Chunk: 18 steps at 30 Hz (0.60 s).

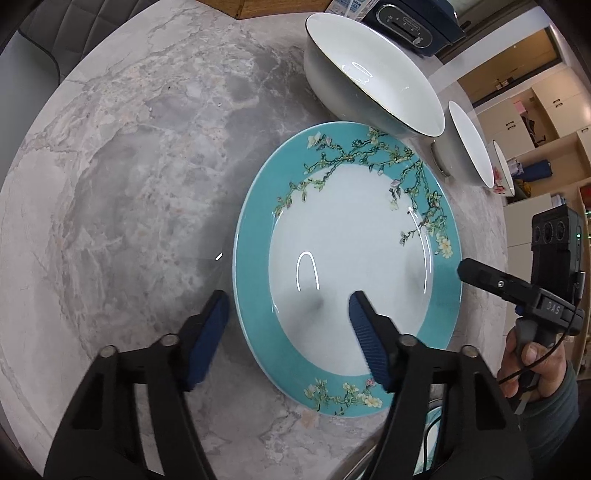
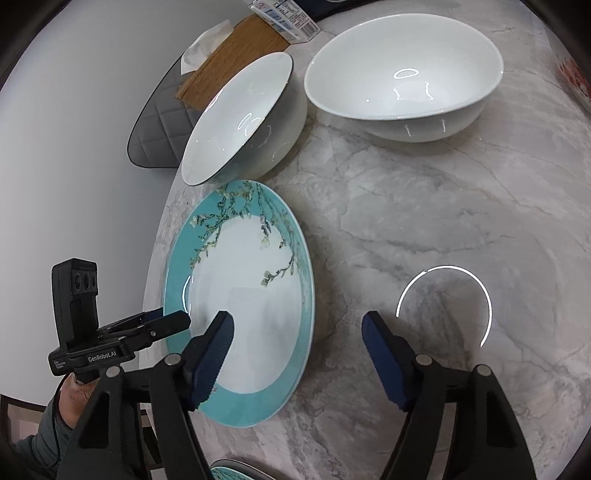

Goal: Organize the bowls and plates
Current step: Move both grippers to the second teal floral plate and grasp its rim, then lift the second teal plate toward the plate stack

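A teal-rimmed floral plate [image 1: 347,266] lies flat on the marble table [image 1: 129,184]; it also shows in the right wrist view [image 2: 243,295]. My left gripper [image 1: 288,306] is open above the plate's near-left rim, one finger over the table and one over the plate's centre. My right gripper [image 2: 297,328] is open and empty above the plate's right edge, its left finger over the plate. A dark-rimmed white bowl [image 2: 240,118] stands just beyond the plate, also in the left wrist view [image 1: 373,77]. A second white bowl [image 2: 402,77] stands beside it.
A further white bowl [image 1: 469,147] and a flowered dish edge [image 1: 504,170] stand to the right. A dark appliance [image 1: 410,22], a wooden board [image 2: 236,55] and a carton [image 2: 284,16] sit at the table's back. Another teal plate [image 2: 229,472] peeks below the near table edge.
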Tool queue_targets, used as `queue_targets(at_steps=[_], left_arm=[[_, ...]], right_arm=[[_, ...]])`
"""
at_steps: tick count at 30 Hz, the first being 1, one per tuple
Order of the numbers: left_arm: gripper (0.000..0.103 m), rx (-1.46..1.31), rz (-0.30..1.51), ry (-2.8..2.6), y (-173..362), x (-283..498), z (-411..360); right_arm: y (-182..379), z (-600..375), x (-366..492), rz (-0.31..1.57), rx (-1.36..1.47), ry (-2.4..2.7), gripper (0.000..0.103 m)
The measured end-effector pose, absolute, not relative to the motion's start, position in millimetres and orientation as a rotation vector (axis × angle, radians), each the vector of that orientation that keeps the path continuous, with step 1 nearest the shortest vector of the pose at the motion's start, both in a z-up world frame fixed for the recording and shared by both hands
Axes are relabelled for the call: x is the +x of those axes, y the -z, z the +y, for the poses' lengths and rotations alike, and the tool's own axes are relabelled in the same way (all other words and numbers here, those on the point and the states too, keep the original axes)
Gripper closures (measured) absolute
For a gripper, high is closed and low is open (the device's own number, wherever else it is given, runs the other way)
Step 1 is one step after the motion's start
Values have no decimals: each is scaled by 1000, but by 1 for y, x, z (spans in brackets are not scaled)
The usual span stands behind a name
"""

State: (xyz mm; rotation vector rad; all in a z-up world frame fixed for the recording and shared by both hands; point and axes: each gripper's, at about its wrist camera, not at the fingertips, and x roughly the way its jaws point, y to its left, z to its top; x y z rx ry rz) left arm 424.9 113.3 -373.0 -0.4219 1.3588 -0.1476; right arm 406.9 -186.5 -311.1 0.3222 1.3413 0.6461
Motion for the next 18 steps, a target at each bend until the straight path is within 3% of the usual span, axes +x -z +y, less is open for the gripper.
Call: queue_targets(at_steps=[1,5,7,9,10,18], left_arm=[[63,-431,1364,150,374,426,114],[74,-450,1371,141,374,424,123],[86,-464,1374,126,375,423,128],[91,-484,1378,119,377,422,133],[91,-494,1378,123,378,422,134],[94,-595,1380,108,381,424,147]], right_arm=[[313,-186,407,1346,326,-647,33],[314,-185,408,1346,330,-651,46],[316,-183,408,1357,317,-654,59],[319,-178,407,1373,285,-651,83],[321,-176,406,1381,274,-651,89],[323,-180,406,1391,278,-661,94]])
